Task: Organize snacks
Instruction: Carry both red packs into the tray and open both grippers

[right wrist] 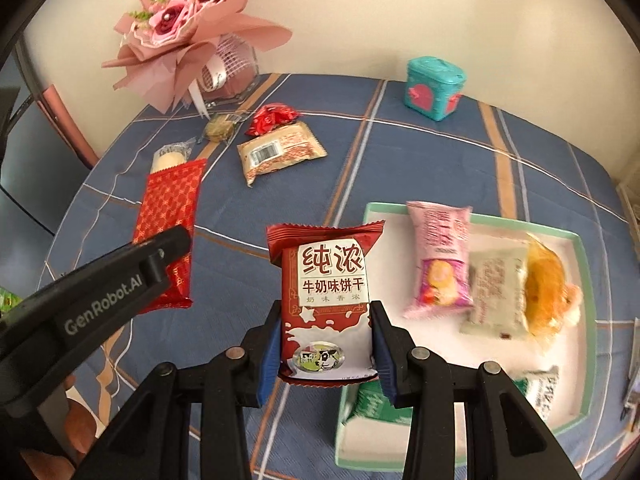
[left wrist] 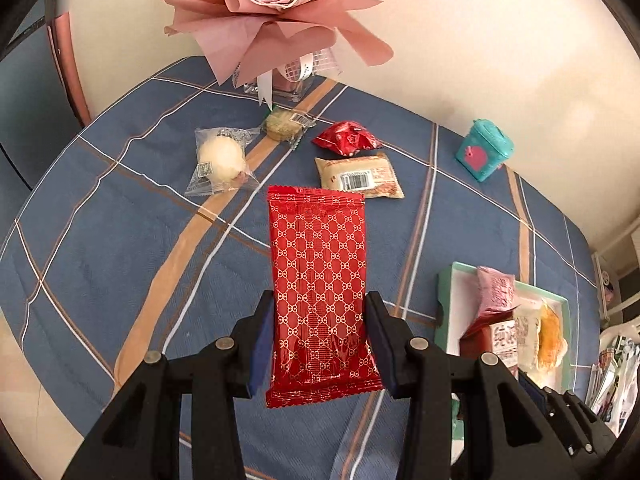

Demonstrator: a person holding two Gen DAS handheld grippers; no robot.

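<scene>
Both sets of fingers gripped snacks: left gripper (left wrist: 320,344) a red patterned packet (left wrist: 318,280), right gripper (right wrist: 326,344) a milk biscuit pack (right wrist: 326,300); either could slip before reaching the tray (right wrist: 582,264).

The right gripper (right wrist: 326,344) clamps a milk biscuit packet (right wrist: 326,300) just left of the white tray (right wrist: 580,380) holding snacks.

Bright, even daylight, soft shadows only. Glare on the cream wall (left wrist: 500,60), washed out at upper right. Sheen on the red patterned packet (left wrist: 318,292). Strong fisheye bend, black vignette in corners. Motion blur on snacks in the tray (right wrist: 582,264) and on the bouquet (left wrist: 280,8).
</scene>
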